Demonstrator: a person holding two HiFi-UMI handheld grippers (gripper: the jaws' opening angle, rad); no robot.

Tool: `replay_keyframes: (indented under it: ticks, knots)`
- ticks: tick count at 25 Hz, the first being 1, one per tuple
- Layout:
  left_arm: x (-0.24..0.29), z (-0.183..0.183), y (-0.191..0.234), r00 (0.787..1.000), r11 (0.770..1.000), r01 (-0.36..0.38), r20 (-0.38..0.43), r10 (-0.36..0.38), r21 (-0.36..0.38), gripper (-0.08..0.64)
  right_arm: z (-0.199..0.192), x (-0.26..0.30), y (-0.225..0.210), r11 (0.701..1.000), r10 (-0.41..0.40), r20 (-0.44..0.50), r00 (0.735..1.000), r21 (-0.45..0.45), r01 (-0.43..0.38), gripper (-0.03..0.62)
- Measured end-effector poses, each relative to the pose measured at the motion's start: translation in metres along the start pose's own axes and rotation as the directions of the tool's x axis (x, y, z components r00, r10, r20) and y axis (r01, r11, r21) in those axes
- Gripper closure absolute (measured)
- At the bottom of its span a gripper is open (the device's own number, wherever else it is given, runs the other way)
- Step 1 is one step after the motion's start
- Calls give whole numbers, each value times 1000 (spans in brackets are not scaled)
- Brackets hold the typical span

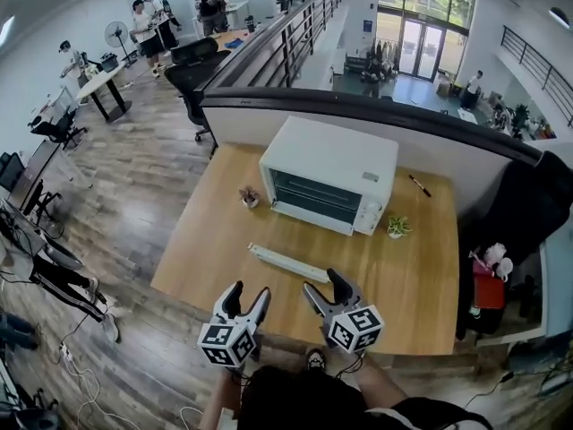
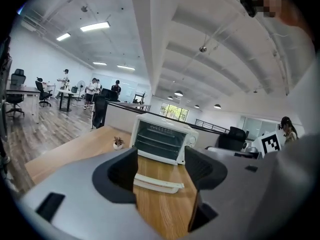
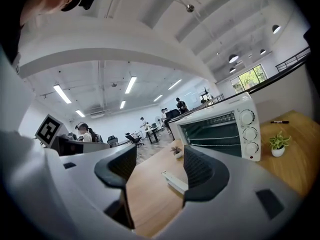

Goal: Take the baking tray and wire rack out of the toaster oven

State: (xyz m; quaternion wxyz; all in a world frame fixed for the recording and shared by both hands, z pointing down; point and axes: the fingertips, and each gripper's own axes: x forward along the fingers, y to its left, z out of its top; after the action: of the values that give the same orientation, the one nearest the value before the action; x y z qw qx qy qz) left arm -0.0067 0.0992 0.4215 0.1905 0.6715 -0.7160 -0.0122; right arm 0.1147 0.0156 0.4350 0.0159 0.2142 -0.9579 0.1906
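The toaster oven point(image 1: 329, 184) stands at the far middle of the wooden worktop point(image 1: 407, 280), its front facing the person. That leaves bare wood on the near side, likely as a place to set things down. Wire rack point(image 3: 215, 134) bars show inside the oven. The baking tray cannot be told apart from them, so I judge both are yet to come out. A white bar point(image 1: 287, 262) lies just in front of the oven; I cannot tell if it is a loose piece or the rim of a dropped door.

The 2 claws hang over the near edge, side by side, pointing almost level at the oven. The left claw point(image 1: 248, 294) is spread wide with nothing in it. The right claw point(image 1: 324, 285) is likewise agape and empty, seemingly ready to reach forward.
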Motion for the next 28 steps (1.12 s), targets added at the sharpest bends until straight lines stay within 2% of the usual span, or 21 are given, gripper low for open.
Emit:
replay_keyframes:
  ticks: [6, 9, 14, 18, 22, 28]
  knots:
    - [61, 3, 15, 994, 993, 102, -53, -99, 53, 284, -8, 34, -33, 994, -111, -11, 994, 13, 111, 301]
    - [94, 7, 26, 980, 982, 187, -75, -184, 37, 284, -5, 53, -47, 982, -187, -5, 982, 14, 187, 301]
    - [141, 14, 57, 947, 954, 300, -121, -297, 3, 284, -1, 84, -63, 950, -308, 3, 951, 47, 308, 301]
    - [167, 18, 86, 913, 927, 375, -174, -369, 0, 284, -8, 103, -63, 911, -406, 6, 914, 81, 404, 299]
    - [183, 9, 94, 876, 900, 435, -226, -427, -13, 284, -20, 104, -64, 868, -484, 3, 875, 125, 480, 299]
    - [206, 4, 92, 838, 875, 479, -263, -479, -66, 284, -16, 104, -74, 826, -559, -12, 829, 80, 558, 299]
